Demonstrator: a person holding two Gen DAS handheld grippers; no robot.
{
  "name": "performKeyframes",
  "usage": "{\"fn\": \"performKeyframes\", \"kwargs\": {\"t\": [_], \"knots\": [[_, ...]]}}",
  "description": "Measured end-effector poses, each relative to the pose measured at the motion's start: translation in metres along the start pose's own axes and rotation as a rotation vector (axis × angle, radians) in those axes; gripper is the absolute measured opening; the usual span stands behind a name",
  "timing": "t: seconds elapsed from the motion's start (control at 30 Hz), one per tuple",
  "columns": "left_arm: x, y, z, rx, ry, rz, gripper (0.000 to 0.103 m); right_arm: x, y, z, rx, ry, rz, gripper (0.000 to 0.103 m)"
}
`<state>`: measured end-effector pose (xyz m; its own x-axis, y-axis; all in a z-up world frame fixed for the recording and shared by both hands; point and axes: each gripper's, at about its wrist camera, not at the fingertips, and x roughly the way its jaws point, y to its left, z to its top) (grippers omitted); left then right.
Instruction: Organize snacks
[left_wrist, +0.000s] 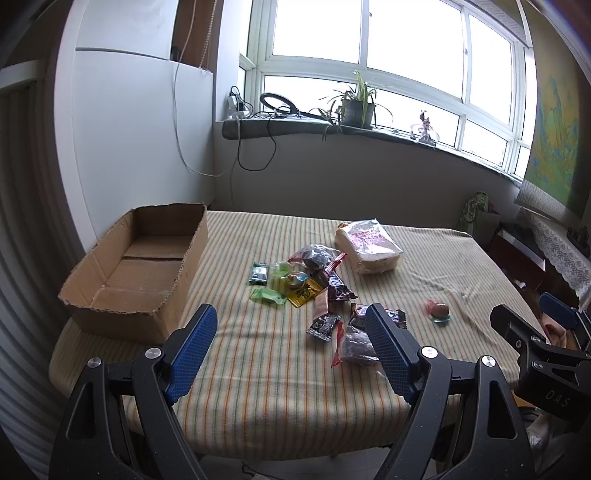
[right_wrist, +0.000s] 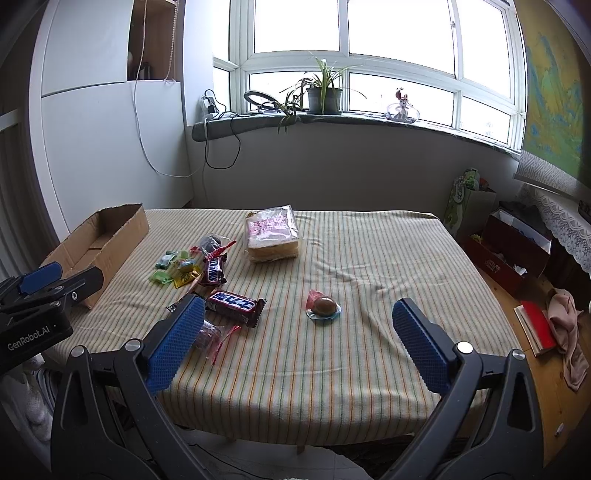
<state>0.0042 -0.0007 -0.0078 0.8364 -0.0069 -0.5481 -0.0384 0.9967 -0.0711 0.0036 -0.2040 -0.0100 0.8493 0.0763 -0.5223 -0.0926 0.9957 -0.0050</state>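
Several small wrapped snacks (left_wrist: 310, 284) lie in a loose heap on the striped tablecloth (left_wrist: 266, 369); they also show in the right wrist view as a heap of snacks (right_wrist: 192, 266). A bagged loaf of sliced bread (left_wrist: 367, 247) (right_wrist: 272, 234) lies behind them. A brown chocolate bar (right_wrist: 234, 306) and a round wrapped sweet (right_wrist: 324, 307) (left_wrist: 439, 312) sit nearer the front. An empty cardboard box (left_wrist: 140, 266) (right_wrist: 99, 243) stands at the table's left. My left gripper (left_wrist: 291, 325) hovers open over the near table edge. My right gripper (right_wrist: 299, 317) is open too, holding nothing.
A windowsill behind the table carries a potted plant (right_wrist: 324, 94), a ring light (right_wrist: 258, 99) and a figurine (right_wrist: 402, 107). Boxes and bags (right_wrist: 509, 247) crowd the floor at right, with red books (right_wrist: 537, 325) and a cloth. A white cabinet (left_wrist: 129, 129) stands behind the box.
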Motion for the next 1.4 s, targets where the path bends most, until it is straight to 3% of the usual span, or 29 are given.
{"fn": "performKeyframes", "kwargs": {"t": [1.4], "knots": [[0.0056,0.0021,-0.0024,-0.010,0.020,-0.012,0.083,0.0093,-0.0049,-0.0096,0.004,0.041,0.007,0.103]]}}
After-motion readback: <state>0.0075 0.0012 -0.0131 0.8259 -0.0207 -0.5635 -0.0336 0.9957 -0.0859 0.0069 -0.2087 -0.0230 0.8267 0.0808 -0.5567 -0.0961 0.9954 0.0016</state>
